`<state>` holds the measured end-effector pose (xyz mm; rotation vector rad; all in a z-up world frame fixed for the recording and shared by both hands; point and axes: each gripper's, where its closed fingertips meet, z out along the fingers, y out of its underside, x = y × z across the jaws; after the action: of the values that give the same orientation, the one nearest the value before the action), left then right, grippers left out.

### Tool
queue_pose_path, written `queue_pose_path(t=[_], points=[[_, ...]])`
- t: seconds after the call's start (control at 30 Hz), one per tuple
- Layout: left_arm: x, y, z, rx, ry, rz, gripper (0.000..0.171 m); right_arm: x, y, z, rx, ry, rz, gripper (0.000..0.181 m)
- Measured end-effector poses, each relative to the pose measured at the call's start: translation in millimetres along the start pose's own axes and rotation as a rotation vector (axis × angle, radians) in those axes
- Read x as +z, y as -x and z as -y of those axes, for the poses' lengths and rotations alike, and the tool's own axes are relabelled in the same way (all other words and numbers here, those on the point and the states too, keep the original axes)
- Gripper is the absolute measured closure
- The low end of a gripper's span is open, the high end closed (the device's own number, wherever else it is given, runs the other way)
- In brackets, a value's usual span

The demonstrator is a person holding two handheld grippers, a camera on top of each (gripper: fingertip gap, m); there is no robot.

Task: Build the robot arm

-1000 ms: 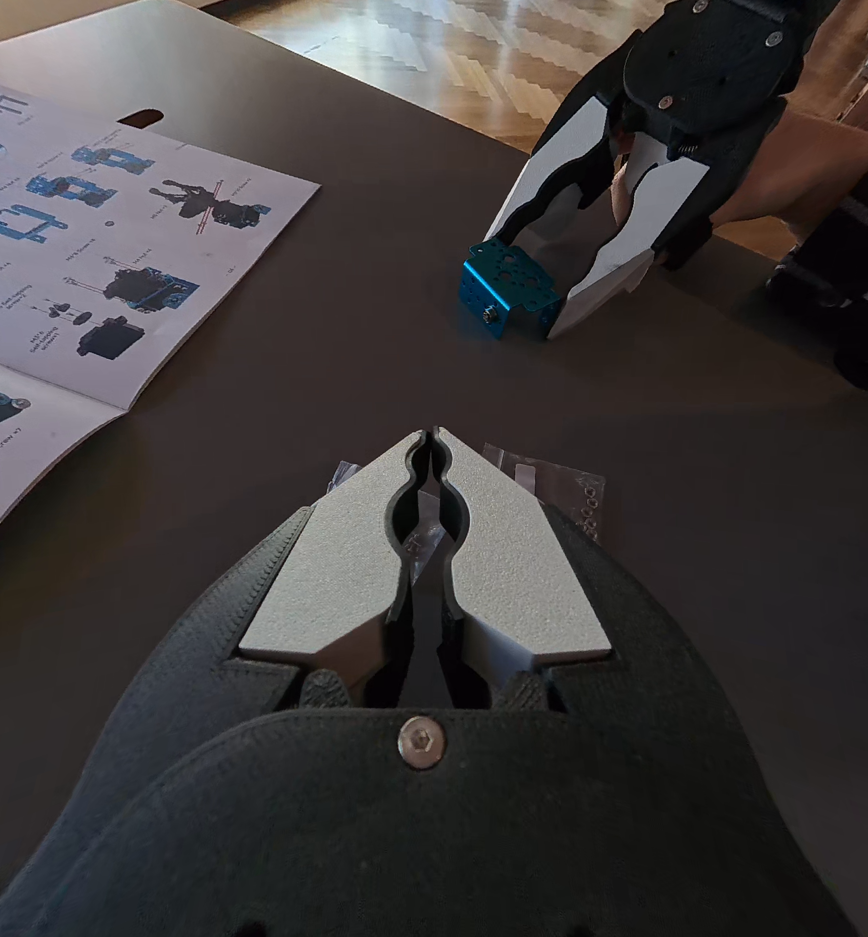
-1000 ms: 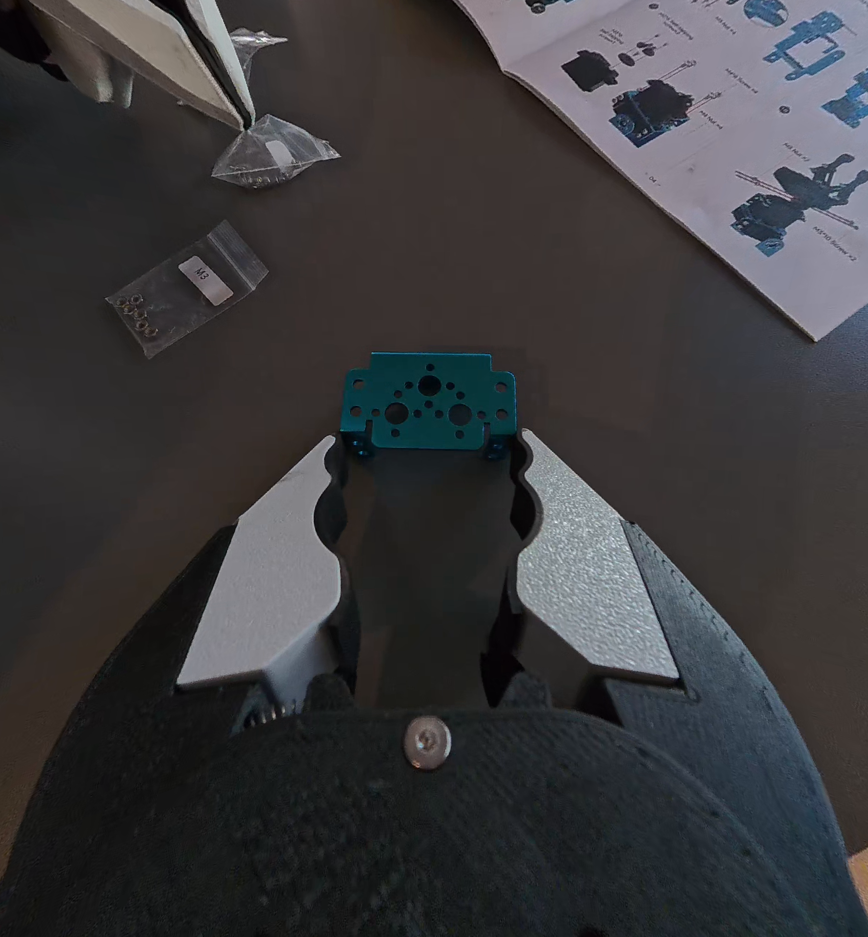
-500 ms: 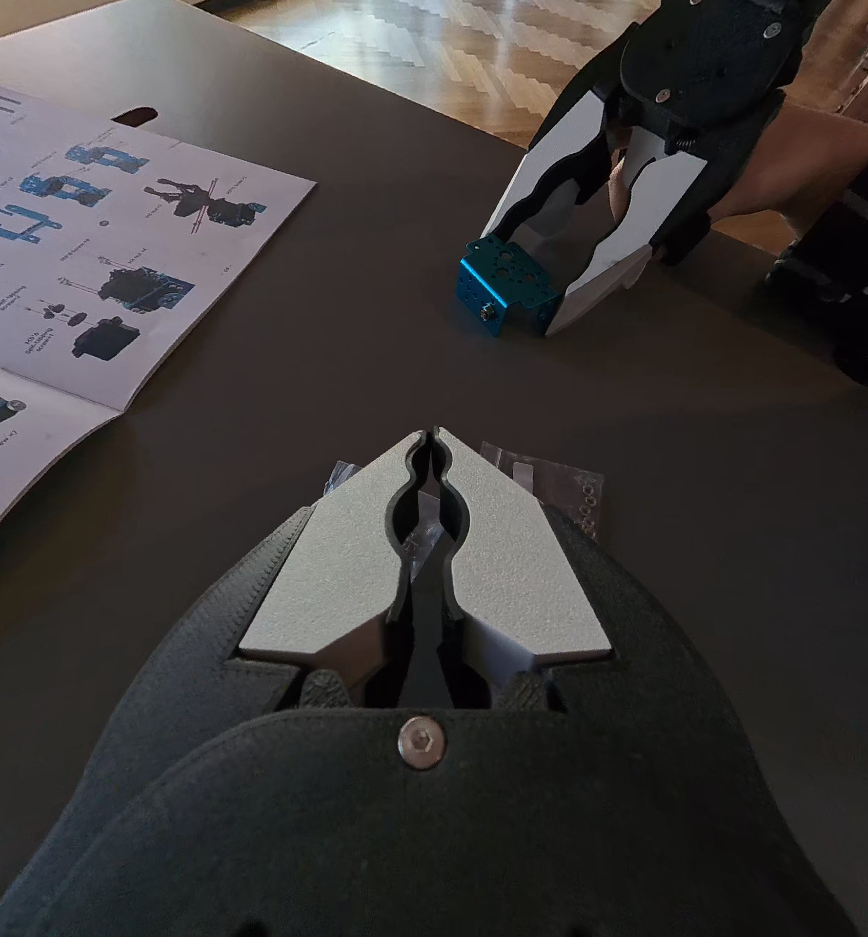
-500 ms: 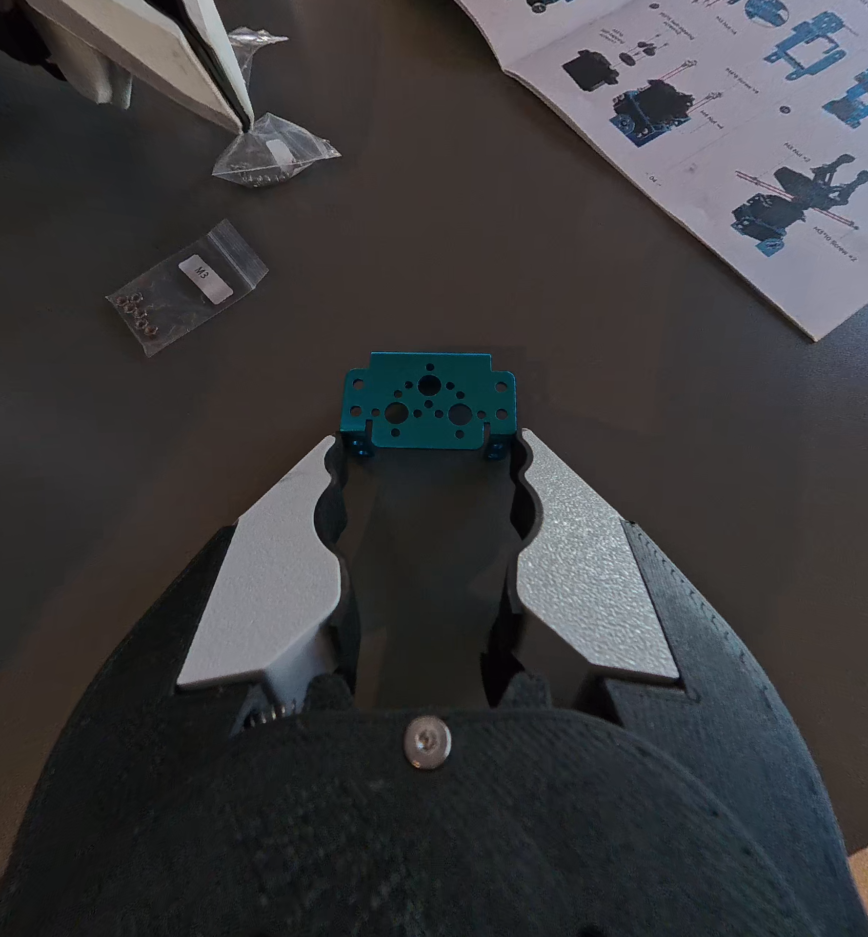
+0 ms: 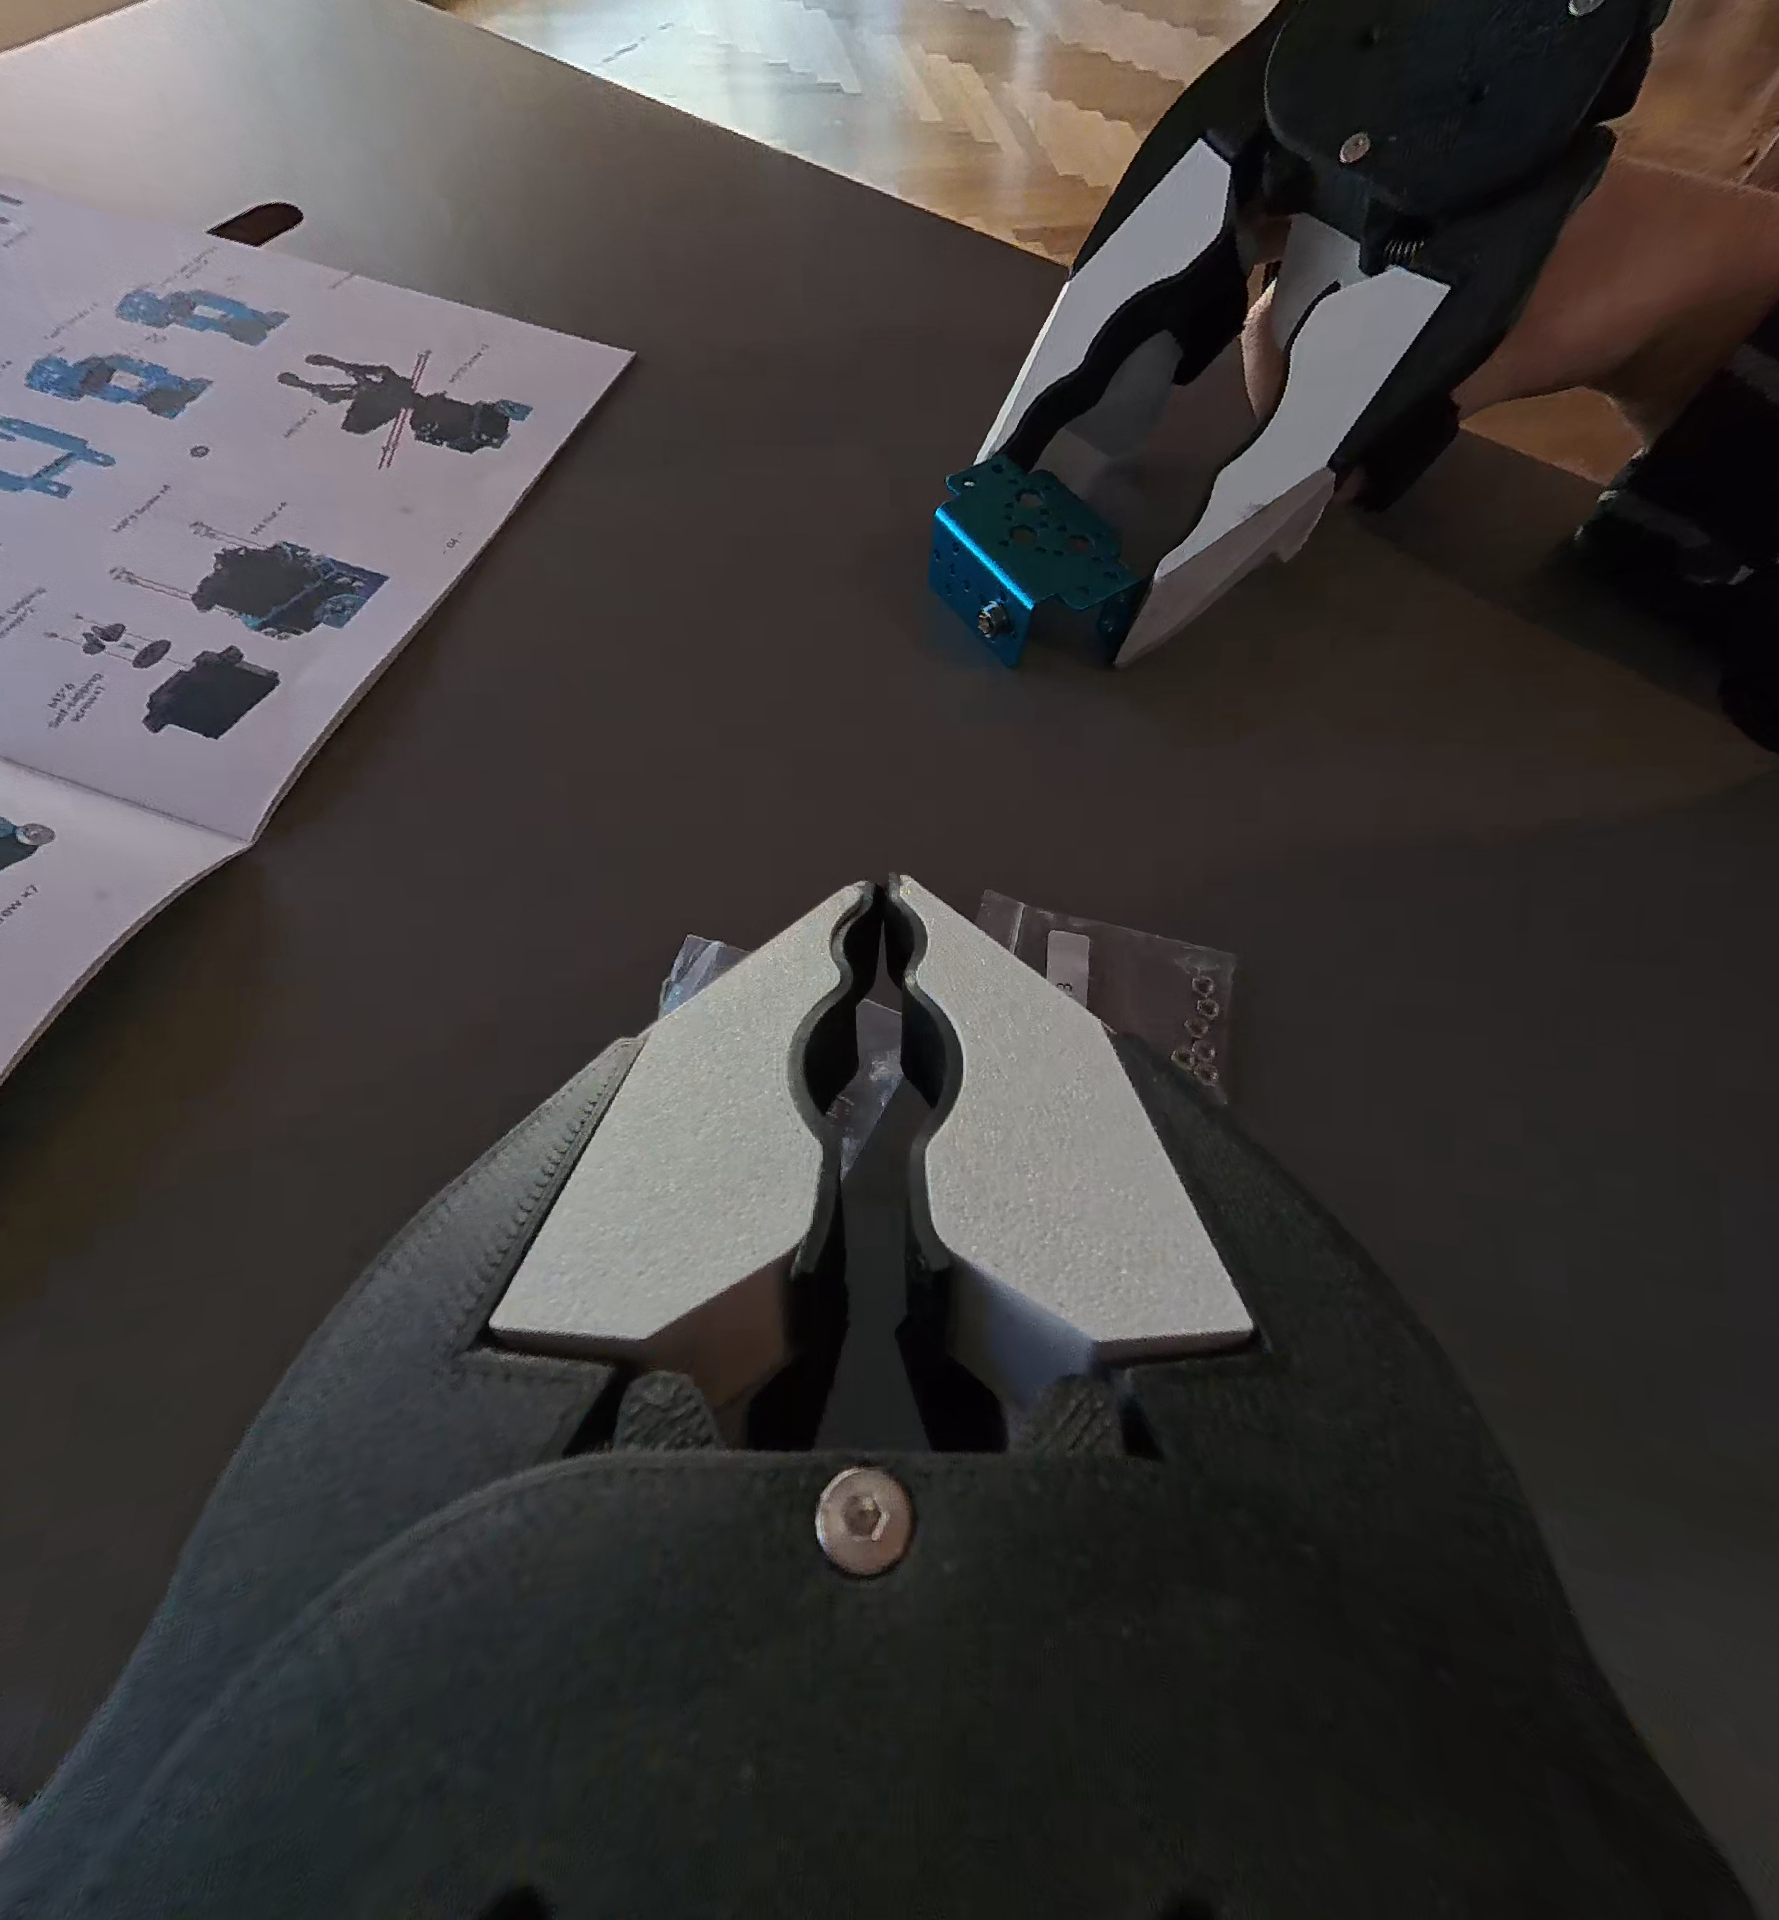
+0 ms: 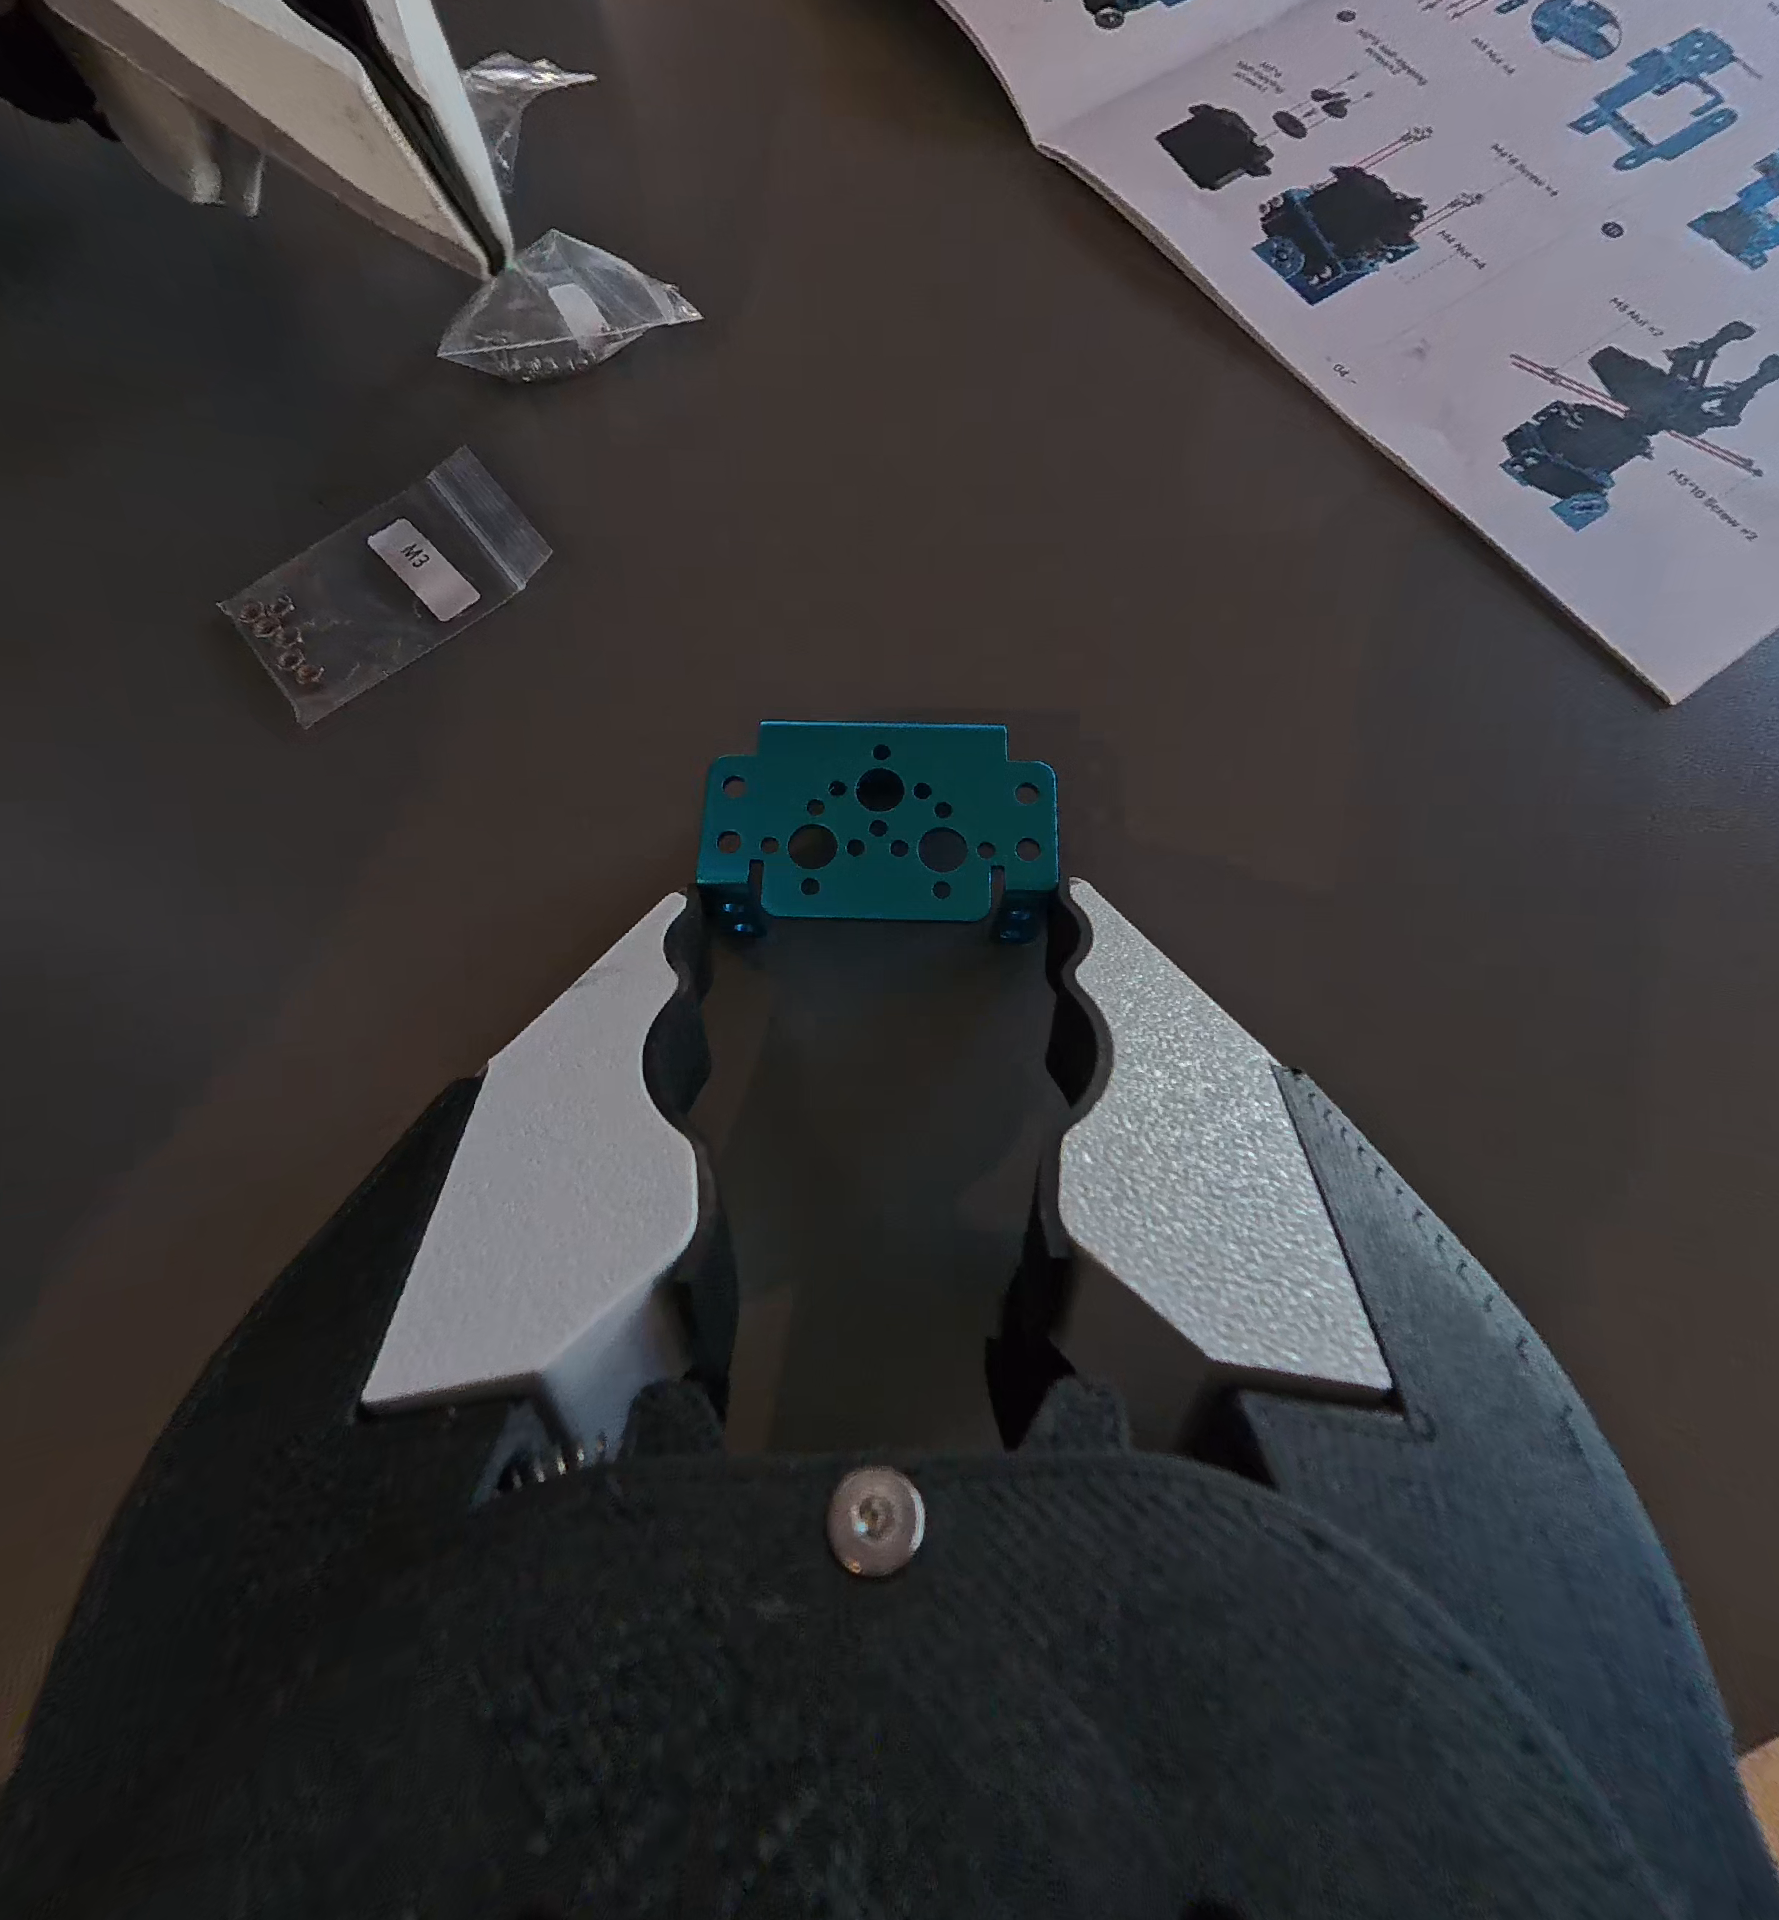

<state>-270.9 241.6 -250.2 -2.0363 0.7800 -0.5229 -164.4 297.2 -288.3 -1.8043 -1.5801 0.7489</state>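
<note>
My right gripper (image 6: 877, 899) is shut on a blue metal bracket (image 6: 880, 831) full of holes, holding it by its two side flanges at the fingertips, low over the dark table (image 6: 968, 520). The bracket (image 5: 1020, 561) and right gripper (image 5: 1082, 561) also show in the left wrist view at the far right. My left gripper (image 5: 885, 896) is shut on a small clear plastic bag (image 6: 563, 307) of hardware, pinched at its top corner. Most of that bag (image 5: 693, 961) is hidden under the fingers in the left wrist view.
A second clear bag (image 6: 386, 587) holding small nuts lies flat on the table, right of my left gripper (image 5: 1124, 987). An open instruction booklet (image 5: 189, 520) lies to the left. The table's far edge meets a wooden floor (image 5: 916, 104). A person's hand (image 5: 1643, 343) holds the right gripper. There is about 15 cm between the tips of the two grippers.
The right gripper with the bracket has drifted slightly away in the left wrist view. The left gripper stays shut on the bag and has hardly moved.
</note>
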Motion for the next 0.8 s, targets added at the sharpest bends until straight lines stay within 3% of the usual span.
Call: queue_pose_path(t=[0.27,0.43,0.6,0.8], points=[[9,-19,-3,0.129,0.043,-0.041,0.171,-2,2,1,0.024,0.0,0.015,0.116],[32,-47,12,0.257,0.06,-0.029,0.149,-5,5,10,0.022,-0.022,0.008,0.116],[79,-36,24,0.504,0.177,0.173,0.146,-5,9,14,0.029,-0.034,0.017,0.116],[96,-31,25,0.575,0.219,0.256,0.15,-1,12,24,0.104,-0.12,0.086,0.117]])
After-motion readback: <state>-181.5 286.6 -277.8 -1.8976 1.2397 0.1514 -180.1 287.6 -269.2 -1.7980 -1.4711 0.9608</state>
